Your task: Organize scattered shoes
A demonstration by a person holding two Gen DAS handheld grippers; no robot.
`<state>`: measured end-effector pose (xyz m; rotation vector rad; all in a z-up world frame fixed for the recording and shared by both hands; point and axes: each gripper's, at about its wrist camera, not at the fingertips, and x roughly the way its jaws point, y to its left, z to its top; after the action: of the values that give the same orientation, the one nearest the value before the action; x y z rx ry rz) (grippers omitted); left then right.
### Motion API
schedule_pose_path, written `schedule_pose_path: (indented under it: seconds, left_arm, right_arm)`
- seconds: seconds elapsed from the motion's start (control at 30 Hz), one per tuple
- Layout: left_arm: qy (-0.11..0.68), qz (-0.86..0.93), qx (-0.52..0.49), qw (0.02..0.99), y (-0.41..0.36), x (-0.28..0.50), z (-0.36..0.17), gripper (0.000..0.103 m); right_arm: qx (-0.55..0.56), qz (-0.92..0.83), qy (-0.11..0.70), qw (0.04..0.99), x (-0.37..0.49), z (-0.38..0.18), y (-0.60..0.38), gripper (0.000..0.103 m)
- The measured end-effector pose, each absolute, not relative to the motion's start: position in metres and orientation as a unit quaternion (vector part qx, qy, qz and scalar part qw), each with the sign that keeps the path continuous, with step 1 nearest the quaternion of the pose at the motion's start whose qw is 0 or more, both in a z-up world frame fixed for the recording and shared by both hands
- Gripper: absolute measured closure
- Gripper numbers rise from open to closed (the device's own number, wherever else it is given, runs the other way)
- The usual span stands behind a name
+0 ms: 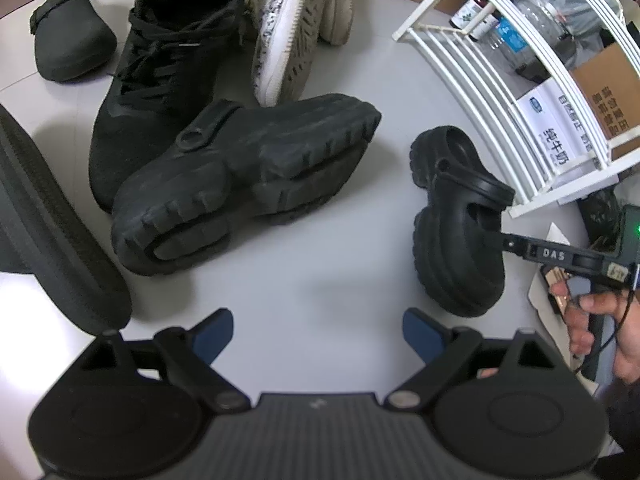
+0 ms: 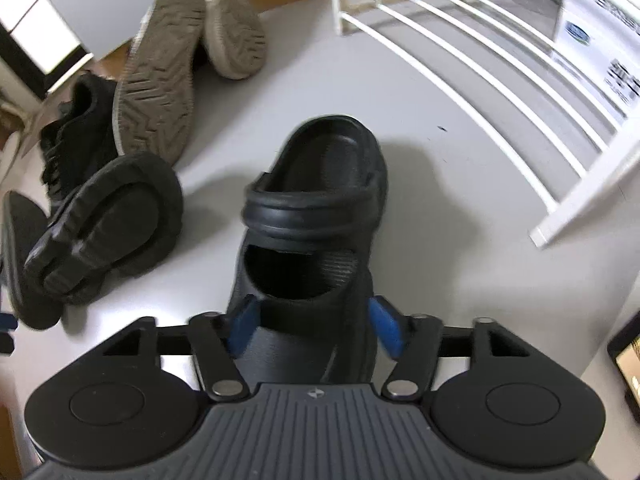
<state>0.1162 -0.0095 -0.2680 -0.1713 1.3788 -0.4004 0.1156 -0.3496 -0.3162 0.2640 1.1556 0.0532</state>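
Note:
A black chunky clog (image 2: 316, 216) stands upright on the white floor, also in the left wrist view (image 1: 460, 232). My right gripper (image 2: 316, 324) has its blue pads on either side of the clog's toe upper, closed against it; it shows in the left wrist view (image 1: 504, 240) reaching in from the right. My left gripper (image 1: 318, 336) is open and empty above bare floor. The matching clog (image 1: 240, 184) lies on its side, sole showing, also in the right wrist view (image 2: 104, 224). A white slatted shoe rack (image 1: 496, 92) stands just right of the held clog, also in the right wrist view (image 2: 480, 80).
A black lace-up sneaker (image 1: 160, 80), a pair of white patterned sneakers (image 1: 296, 28) on their sides, and a black buckle clog (image 1: 68, 36) lie at the back left. A dark shoe sole (image 1: 52, 232) lies at the left edge. Bottles and a carton (image 1: 552, 60) sit behind the rack.

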Motion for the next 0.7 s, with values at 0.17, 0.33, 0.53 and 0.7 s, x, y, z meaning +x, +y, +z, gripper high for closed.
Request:
schedule_pose_path:
  seconds: [0.17, 0.33, 0.53, 0.7]
  left_arm:
    - [0.632, -0.181, -0.079, 0.750, -0.009, 0.117, -0.269, 0.010]
    - [0.631, -0.178, -0.081, 0.750, -0.007, 0.117, -0.268, 0.010]
    - [0.627, -0.170, -0.084, 0.755, -0.003, 0.119, -0.267, 0.010]
    - [0.622, -0.154, -0.089, 0.762, 0.005, 0.122, -0.267, 0.010]
  right_arm:
    - [0.140, 0.021, 0.545, 0.826, 0.118, -0.324, -0.349, 0.013]
    - [0.126, 0.024, 0.550, 0.825, 0.125, -0.336, -0.338, 0.013]
    - [0.071, 0.052, 0.541, 0.837, 0.124, -0.342, -0.328, 0.014]
    - [0.037, 0.090, 0.554, 0.827, 0.123, -0.341, -0.324, 0.015]
